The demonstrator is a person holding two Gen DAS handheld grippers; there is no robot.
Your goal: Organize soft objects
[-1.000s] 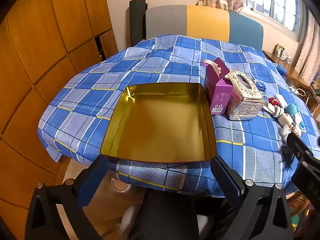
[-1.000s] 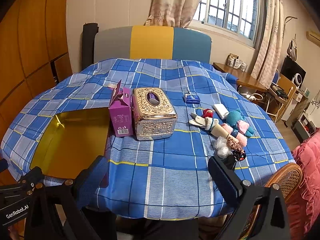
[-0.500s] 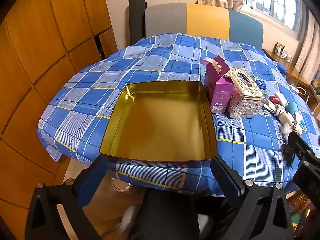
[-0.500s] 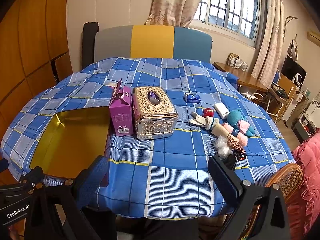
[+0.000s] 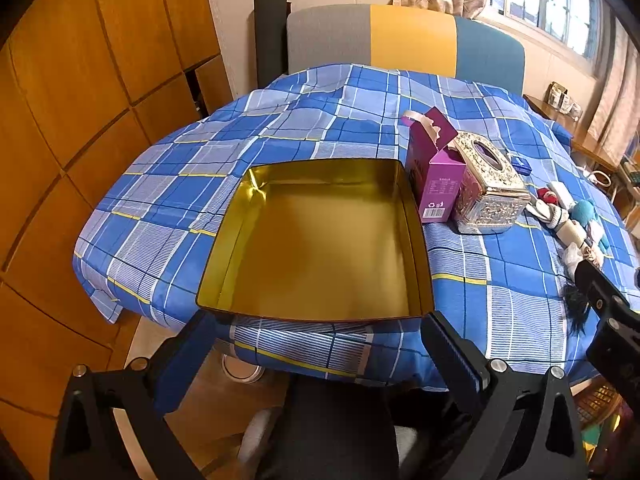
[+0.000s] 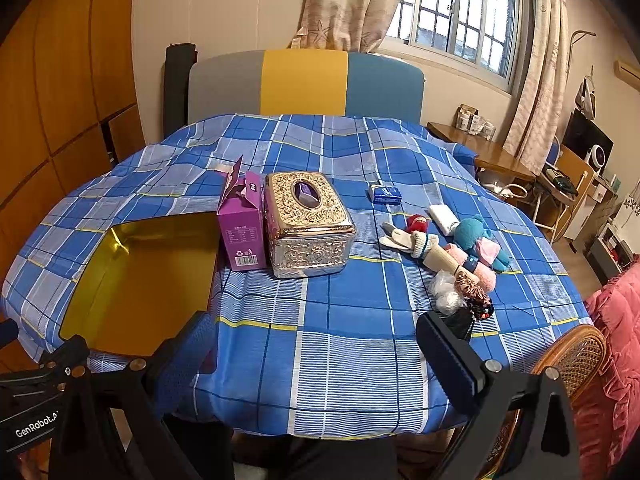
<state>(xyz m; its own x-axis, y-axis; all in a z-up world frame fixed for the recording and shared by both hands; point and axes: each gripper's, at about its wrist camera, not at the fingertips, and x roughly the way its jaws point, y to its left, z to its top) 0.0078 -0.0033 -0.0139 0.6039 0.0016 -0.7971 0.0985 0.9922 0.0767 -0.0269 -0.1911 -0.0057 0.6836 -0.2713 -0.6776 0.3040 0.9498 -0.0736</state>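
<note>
A shallow gold tin tray [image 5: 414, 240] [image 6: 100, 248] lies empty near the table's front left edge. A cluster of soft things sits at the right: a teal plush toy [image 6: 474, 232] [image 5: 584, 211], a red doll [image 6: 417, 223], a striped knit glove [image 6: 412, 240], pink socks [image 6: 478, 270], a folded white cloth [image 6: 442, 214] and hair scrunchies [image 6: 474, 286]. My left gripper [image 5: 318, 344] hangs open just in front of the tray's near rim, holding nothing. My right gripper [image 6: 316, 346] is open over the front edge of the blue plaid tablecloth [image 6: 340, 300], short of the soft things.
A purple carton [image 6: 242, 228] [image 5: 434, 178] and an ornate silver tissue box [image 6: 308, 224] [image 5: 488, 184] stand between tray and toys. A small blue packet [image 6: 385, 194] lies behind. A wicker chair [image 6: 576, 356] is at the right, wooden panels [image 5: 80, 80] at the left.
The left wrist view has shifted slightly, with the tray a touch higher in frame. The right view is nearly the same. No object on the table has moved.
</note>
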